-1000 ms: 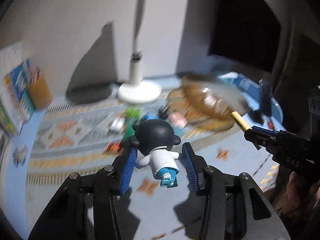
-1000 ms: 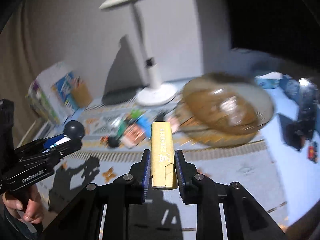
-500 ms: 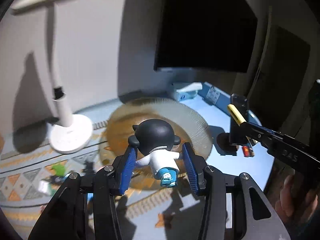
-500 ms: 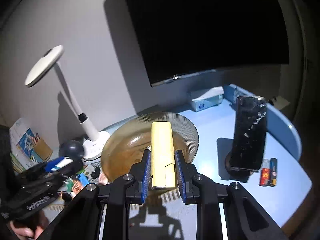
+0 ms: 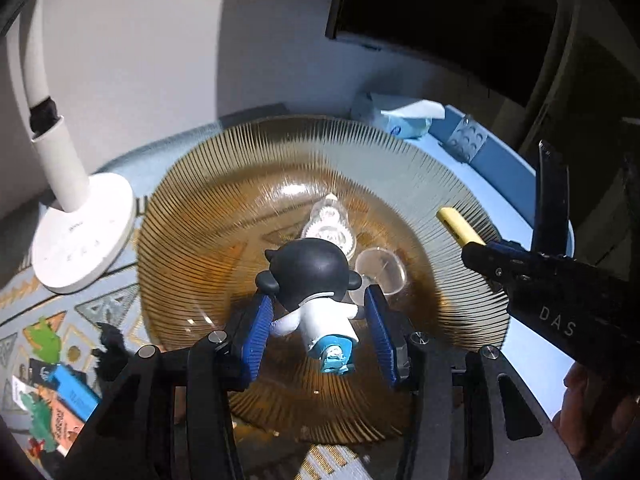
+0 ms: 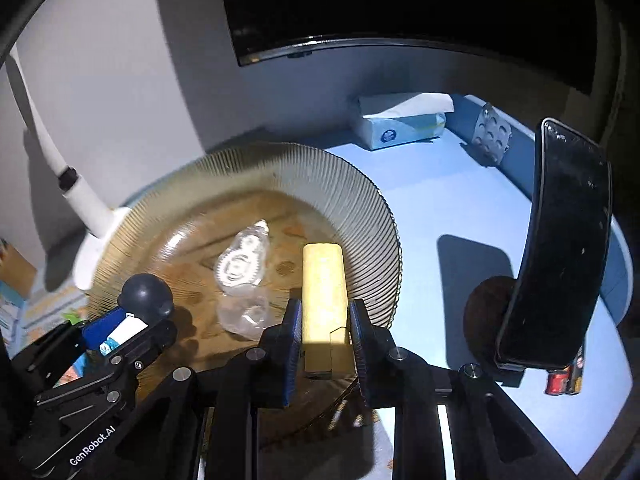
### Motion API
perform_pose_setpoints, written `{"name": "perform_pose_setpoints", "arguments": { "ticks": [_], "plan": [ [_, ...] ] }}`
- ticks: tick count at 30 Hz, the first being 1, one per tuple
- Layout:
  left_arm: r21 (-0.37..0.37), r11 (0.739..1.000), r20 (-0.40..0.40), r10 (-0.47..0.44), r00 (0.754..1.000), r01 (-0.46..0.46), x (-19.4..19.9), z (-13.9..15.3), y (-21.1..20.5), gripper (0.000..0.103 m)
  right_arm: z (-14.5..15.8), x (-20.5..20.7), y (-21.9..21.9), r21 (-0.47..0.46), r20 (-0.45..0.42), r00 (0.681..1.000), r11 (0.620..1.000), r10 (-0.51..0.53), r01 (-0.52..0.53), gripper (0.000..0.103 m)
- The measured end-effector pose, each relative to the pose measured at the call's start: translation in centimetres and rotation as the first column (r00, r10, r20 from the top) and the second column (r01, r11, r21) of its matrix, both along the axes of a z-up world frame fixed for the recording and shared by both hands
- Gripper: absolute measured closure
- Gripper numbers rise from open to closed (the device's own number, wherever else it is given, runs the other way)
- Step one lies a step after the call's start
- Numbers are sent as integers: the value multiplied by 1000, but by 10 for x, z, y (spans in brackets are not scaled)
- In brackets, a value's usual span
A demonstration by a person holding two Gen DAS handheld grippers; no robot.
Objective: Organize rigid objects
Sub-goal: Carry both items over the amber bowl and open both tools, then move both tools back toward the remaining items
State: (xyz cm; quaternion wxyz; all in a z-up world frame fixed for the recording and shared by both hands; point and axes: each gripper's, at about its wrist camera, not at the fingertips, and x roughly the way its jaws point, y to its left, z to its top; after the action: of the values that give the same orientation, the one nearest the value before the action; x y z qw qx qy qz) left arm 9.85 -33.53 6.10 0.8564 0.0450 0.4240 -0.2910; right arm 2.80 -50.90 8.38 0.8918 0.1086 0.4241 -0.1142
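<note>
The left tool (image 5: pixel 318 332) is clamped on a black-headed toy figure (image 5: pixel 310 280) above the ribbed amber plate (image 5: pixel 224 184). To its right, the right tool (image 6: pixel 322 334) grips a yellow bar (image 6: pixel 323 284) over the plate's right rim.

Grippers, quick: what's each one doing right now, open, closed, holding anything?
Left gripper: closed on the black-headed toy figure, over the amber glass plate.
Right gripper: closed on the yellow bar, also over the plate.

A black-headed white figurine (image 5: pixel 310 292) and a yellow bar (image 6: pixel 323 304) hang above the ribbed amber plate (image 5: pixel 208 200).
</note>
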Motion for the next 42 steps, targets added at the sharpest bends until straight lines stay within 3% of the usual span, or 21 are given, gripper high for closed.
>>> {"name": "perform_pose_setpoints", "arguments": {
  "ticks": [4, 6, 13, 19, 24, 27, 32, 36, 42],
  "plan": [
    [14, 1000, 3, 4, 1000, -5, -1, -3, -4, 58, 2, 0, 5, -55, -7, 1000, 998, -7, 7, 80],
    [-11, 1000, 4, 10, 1000, -10, -2, 4, 0, 38, 6, -1, 4, -63, -11, 1000, 998, -20, 19, 75],
    [-98, 994, 168, 72, 983, -56, -41, 76, 63, 34, 48, -46, -9, 23, 124, 990, 998, -65, 62, 74],
    [-182, 974, 305, 186, 934, -134, -104, 144, 143, 33, 87, -85, 20, 68, 219, 976, 998, -7, -8, 74],
    [-161, 950, 361, 309, 880, -268, -155, 168, 201, 27, 98, -121, 63, 109, 267, 962, 990, 61, -93, 72],
    [-202, 934, 342, 348, 873, -294, -181, 167, 239, 27, 93, -136, 89, 138, 270, 958, 981, 98, -139, 64],
    [-203, 916, 296, 394, 870, -345, -200, 149, 284, 27, 74, -143, 128, 167, 232, 958, 964, 168, -209, 64],
    [-149, 925, 223, 376, 899, -350, -192, 117, 300, 27, 57, -140, 152, 176, 194, 957, 953, 213, -248, 64],
    [-62, 934, 64, 354, 933, -351, -158, 40, 308, 27, 12, -118, 181, 184, 93, 958, 940, 273, -286, 64]
  ]
}}
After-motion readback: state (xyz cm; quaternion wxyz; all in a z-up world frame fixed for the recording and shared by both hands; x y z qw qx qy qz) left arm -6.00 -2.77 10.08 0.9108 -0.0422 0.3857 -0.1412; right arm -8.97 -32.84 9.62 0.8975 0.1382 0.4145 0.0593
